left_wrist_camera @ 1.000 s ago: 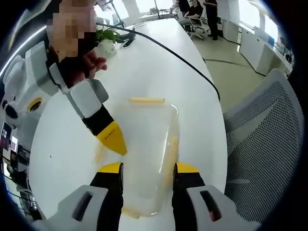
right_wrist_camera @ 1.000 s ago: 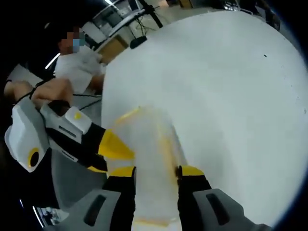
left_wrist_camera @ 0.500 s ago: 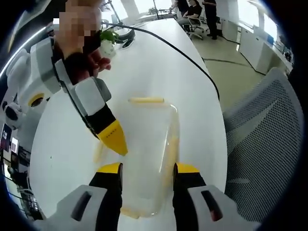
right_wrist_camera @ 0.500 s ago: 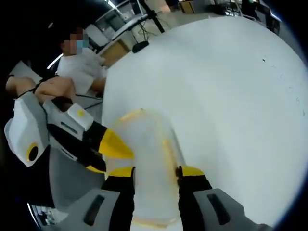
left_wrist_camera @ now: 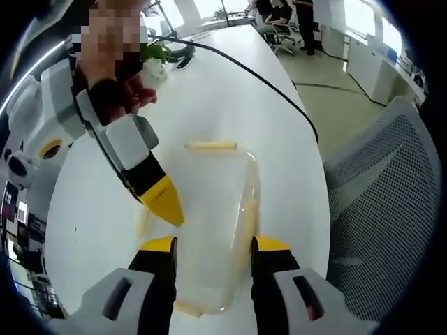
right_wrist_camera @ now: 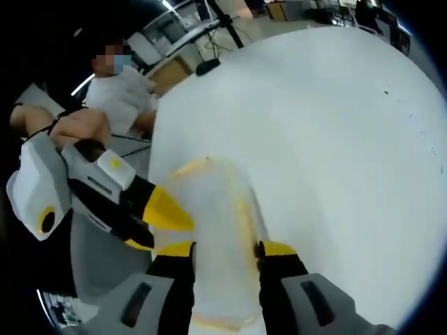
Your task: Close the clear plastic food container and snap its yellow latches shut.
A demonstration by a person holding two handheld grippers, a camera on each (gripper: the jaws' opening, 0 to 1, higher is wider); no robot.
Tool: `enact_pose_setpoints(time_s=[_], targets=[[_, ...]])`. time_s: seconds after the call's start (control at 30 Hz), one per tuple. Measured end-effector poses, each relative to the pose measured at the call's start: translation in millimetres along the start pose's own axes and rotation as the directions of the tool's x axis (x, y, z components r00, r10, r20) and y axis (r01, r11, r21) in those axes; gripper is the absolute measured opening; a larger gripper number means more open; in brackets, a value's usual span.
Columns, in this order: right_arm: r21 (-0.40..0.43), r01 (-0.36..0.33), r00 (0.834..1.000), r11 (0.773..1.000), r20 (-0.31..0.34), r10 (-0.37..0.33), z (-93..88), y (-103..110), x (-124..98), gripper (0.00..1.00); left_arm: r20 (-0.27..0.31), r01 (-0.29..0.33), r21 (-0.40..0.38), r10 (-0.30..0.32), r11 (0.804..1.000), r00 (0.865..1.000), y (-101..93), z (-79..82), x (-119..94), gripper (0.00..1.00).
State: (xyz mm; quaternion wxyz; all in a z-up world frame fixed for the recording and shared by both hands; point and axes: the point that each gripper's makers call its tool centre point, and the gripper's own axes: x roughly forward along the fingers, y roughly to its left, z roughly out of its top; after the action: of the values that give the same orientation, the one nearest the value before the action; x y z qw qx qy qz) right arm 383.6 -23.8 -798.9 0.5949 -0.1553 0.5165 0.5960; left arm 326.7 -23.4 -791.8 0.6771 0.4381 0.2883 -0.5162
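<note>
My left gripper (left_wrist_camera: pixel 211 243) straddles the box (left_wrist_camera: pixel 209 223) on the desk (left_wrist_camera: pixel 209 98), jaws wide along its length; my right gripper (right_wrist_camera: pixel 225 248), also wide, straddles it from the opposite end.

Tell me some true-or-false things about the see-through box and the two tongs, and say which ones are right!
1. The clear container sits on a white table. True.
2. The container's latches are blue. False: they are yellow.
3. The left tongs have a jaw on each side of the container. True.
4. The right tongs are far away from the container. False: their yellow tip is right at its edge.
5. A black cable runs across the table. True.
6. A red chair stands beside the table. False: the mesh chair is grey.
</note>
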Motion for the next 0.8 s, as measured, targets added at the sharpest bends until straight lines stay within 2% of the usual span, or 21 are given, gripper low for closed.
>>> enact_pose_setpoints(time_s=[0.2, 0.33, 0.4, 0.47, 0.5, 0.6, 0.63, 0.73, 0.8], targets=[[-0.040, 0.022, 0.999, 0.999, 0.030, -0.021, 1.9, 2, 0, 0.37, 0.002, 0.010, -0.011, -0.010, 1.000, 1.000, 0.9, -0.2, -3, 0.41], [-0.036, 0.033, 0.999, 0.999, 0.044, -0.032, 2.2, 4, -2, 0.46, 0.022, 0.024, -0.059, -0.022, 0.998, 0.999, 3.3, 0.5, -7, 0.47], [0.011, 0.011, 0.995, 1.000, 0.103, -0.012, 10.6, 9, -6, 0.47, 0.019, 0.037, -0.090, -0.035, 0.995, 0.999, 2.8, -0.7, -9, 0.55], [0.037, -0.011, 0.988, 0.999, 0.157, 0.005, 18.2, 15, -11, 0.50, 0.030, 0.038, -0.096, -0.036, 0.995, 0.999, 4.9, -0.3, -13, 0.57], [0.030, 0.000, 0.985, 1.000, 0.172, -0.005, 19.2, 15, -14, 0.52, 0.041, 0.040, -0.106, -0.036, 0.994, 0.999, 6.3, 0.8, -16, 0.57], [0.026, 0.014, 0.984, 1.000, 0.178, -0.019, 16.2, 16, -18, 0.61, 0.061, 0.053, -0.132, -0.046, 0.990, 0.997, 10.3, 1.5, -22, 0.61], [0.026, 0.012, 0.983, 1.000, 0.185, -0.017, 14.9, 18, -19, 0.64, 0.070, 0.075, -0.168, -0.064, 0.983, 0.995, 9.2, 1.3, -23, 0.64], [-0.039, 0.049, 0.987, 0.998, 0.157, -0.042, 5.6, 18, -18, 0.74, 0.061, 0.078, -0.145, -0.069, 0.986, 0.996, 12.5, -2.2, -23, 0.70], [-0.057, 0.054, 0.989, 0.997, 0.138, -0.046, -0.5, 23, -17, 0.74, 0.059, 0.085, -0.128, -0.078, 0.988, 0.995, 12.5, -2.7, -23, 0.71]])
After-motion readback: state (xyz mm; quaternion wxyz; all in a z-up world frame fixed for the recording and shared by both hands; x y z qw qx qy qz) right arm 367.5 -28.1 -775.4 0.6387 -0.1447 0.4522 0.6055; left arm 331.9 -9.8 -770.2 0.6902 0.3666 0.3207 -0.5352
